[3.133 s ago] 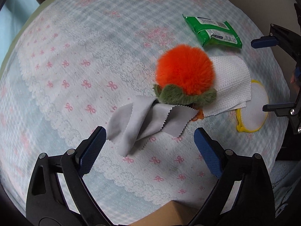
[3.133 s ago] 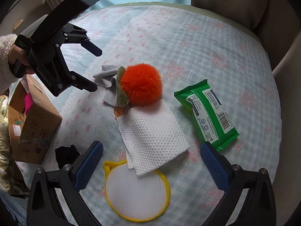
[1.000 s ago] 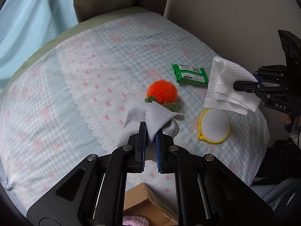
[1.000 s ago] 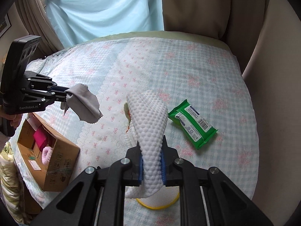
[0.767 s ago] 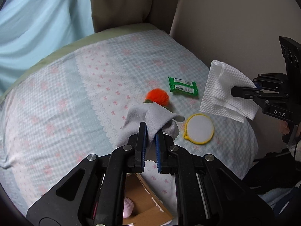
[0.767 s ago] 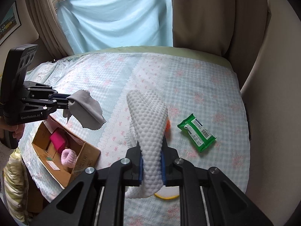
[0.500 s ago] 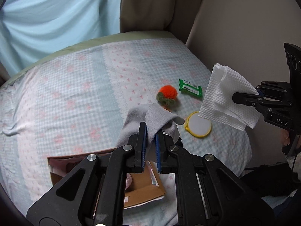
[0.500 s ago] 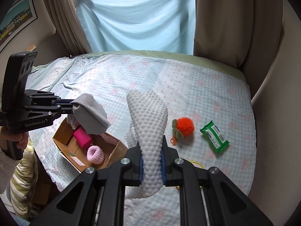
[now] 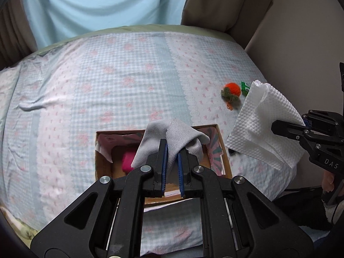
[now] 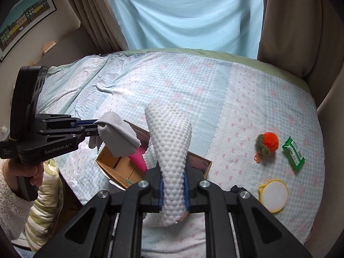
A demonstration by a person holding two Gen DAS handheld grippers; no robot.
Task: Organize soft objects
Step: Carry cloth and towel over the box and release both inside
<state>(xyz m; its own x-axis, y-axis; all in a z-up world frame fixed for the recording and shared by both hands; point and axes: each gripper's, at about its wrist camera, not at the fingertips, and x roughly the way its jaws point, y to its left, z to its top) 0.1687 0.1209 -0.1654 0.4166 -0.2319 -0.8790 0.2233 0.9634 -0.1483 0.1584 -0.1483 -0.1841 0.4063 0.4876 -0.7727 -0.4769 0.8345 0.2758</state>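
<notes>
The left gripper [image 9: 171, 150] is clamped on a grey microfibre cloth [image 9: 172, 138], whose folds drape forward over its blue fingertips and hang above an open cardboard box [image 9: 106, 165] at the near edge of the bed [image 9: 107, 81]. Inside the box a bright pink item [image 9: 127, 164] lies against the left side; in the right wrist view the same pink piece [image 10: 137, 159] shows beneath the hanging cloth [image 10: 117, 136], with the box wall [image 10: 111, 161] below it. The right gripper [image 10: 173, 190] is closed on a white embossed paper towel [image 10: 169, 146], which stands up in a tall fold between its fingers and hides part of the box behind it. From the left wrist view that towel [image 9: 266, 124] hangs in the air to the right of the box, held by the right gripper [image 9: 305, 126]. Farther right on the checked bedspread, an orange pompom with a green fuzzy base [image 10: 267, 143] lies just beside a green wet-wipe packet [image 10: 293, 153], and a round white pad with a yellow rim [image 10: 274, 194] sits nearer, apart from both. A pale blue curtain [image 10: 187, 15] hangs beyond the bed.
</notes>
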